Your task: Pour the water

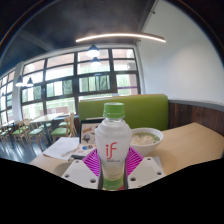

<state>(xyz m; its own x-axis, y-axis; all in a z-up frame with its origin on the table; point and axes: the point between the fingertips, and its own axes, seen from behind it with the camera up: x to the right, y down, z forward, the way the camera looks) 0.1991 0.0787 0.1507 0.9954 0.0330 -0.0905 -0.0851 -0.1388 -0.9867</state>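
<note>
A clear plastic bottle with a green cap and a white label marked "if" in pink stands upright between my fingers. Both magenta pads press on its sides, so my gripper is shut on it. Whether the bottle's base rests on the wooden table I cannot tell. A white bowl stands on the table just beyond the bottle to the right.
White papers lie on the table to the left of the bottle. A green booth backrest rises beyond the table. More tables and chairs stand at the far left by large windows.
</note>
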